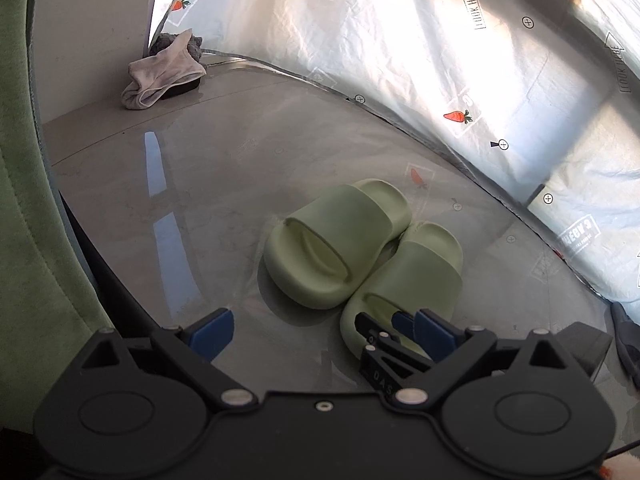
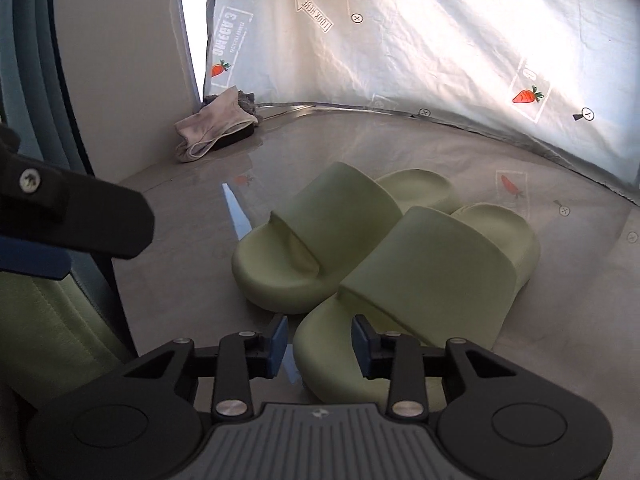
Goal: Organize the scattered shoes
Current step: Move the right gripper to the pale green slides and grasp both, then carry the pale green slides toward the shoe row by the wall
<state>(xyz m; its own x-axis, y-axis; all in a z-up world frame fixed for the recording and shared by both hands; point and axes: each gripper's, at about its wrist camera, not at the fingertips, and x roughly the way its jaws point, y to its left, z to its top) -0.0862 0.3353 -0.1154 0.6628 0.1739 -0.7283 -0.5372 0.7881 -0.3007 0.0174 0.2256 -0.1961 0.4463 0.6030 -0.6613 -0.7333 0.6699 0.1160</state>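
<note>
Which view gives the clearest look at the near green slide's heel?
The right wrist view: the near green slide fills the centre, heel rim visible. In the left wrist view the right hand-held gripper hides its heel.

Both wrist views look steeply down along their own fingers from close above the glossy floor (image 1: 192,184), facing the carrot-printed sheet (image 2: 440,60), the right nearer, and share the two green slippers (image 1: 340,240) and the corner cloth pile (image 2: 216,124).
</note>
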